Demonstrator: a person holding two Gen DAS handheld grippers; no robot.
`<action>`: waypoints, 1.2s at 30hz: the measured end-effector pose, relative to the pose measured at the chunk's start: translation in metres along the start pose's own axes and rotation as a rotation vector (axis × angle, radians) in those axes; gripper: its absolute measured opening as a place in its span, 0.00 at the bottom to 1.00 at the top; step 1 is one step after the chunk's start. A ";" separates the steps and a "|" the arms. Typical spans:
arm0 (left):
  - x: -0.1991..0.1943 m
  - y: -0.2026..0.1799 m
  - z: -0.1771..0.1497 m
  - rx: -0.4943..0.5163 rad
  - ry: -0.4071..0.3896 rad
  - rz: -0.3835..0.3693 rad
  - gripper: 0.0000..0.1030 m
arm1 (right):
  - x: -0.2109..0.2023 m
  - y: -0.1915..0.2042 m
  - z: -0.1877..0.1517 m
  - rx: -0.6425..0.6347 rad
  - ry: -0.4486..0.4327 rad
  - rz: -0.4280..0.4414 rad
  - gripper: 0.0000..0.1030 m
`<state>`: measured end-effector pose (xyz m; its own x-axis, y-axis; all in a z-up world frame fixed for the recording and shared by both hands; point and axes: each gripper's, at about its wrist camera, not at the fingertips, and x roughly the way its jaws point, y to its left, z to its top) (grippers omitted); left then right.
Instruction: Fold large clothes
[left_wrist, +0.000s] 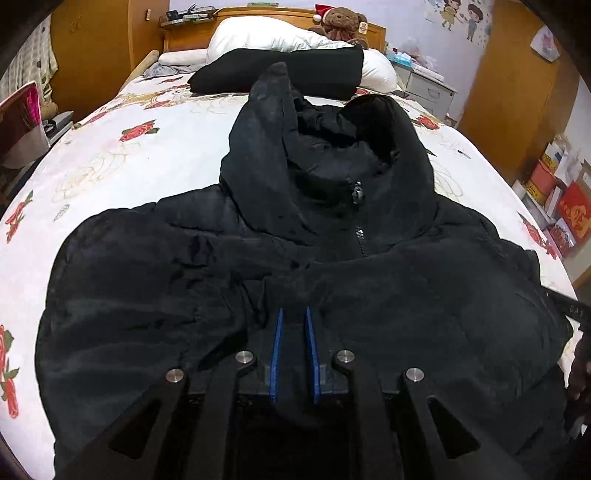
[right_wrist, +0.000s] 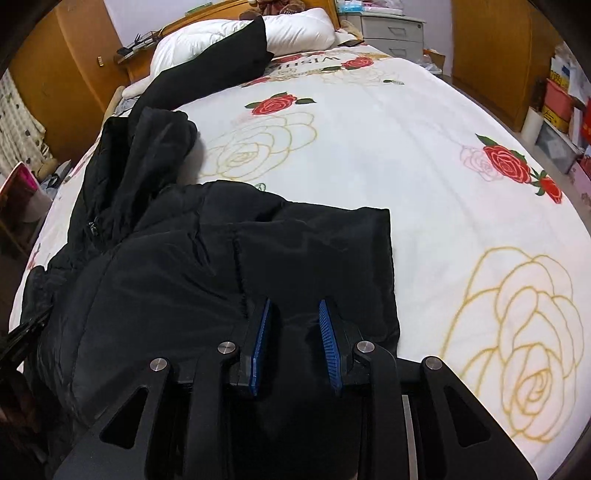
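Observation:
A large black hooded puffer jacket (left_wrist: 332, 229) lies face up on the bed, hood toward the headboard, zipper shut. My left gripper (left_wrist: 293, 314) has its blue pads close together, pinching a fold of the jacket at its lower middle. In the right wrist view the jacket (right_wrist: 184, 266) fills the left half, with a folded-over sleeve end (right_wrist: 332, 251). My right gripper (right_wrist: 295, 306) has its blue pads nearly shut on the black fabric of that sleeve end.
The bed has a white sheet with red roses (right_wrist: 406, 166). A second black garment (left_wrist: 280, 70) lies folded by the white pillows (left_wrist: 258, 33) at the headboard. A nightstand (right_wrist: 391, 33) and boxes (left_wrist: 554, 192) stand at the right.

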<state>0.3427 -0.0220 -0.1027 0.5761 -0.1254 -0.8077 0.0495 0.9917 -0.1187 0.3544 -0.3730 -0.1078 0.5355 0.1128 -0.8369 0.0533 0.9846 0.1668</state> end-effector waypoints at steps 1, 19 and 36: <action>0.002 0.000 0.001 -0.001 0.001 0.001 0.13 | 0.001 0.000 0.000 -0.006 0.003 -0.006 0.27; -0.046 0.018 -0.032 -0.020 0.051 -0.016 0.13 | -0.043 0.041 -0.036 -0.097 0.054 0.037 0.27; -0.186 0.027 -0.079 0.011 -0.071 -0.029 0.17 | -0.180 0.062 -0.094 -0.125 -0.094 0.097 0.36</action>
<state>0.1729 0.0255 -0.0013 0.6306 -0.1526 -0.7610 0.0757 0.9879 -0.1354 0.1825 -0.3200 0.0038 0.6097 0.2008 -0.7667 -0.1047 0.9793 0.1731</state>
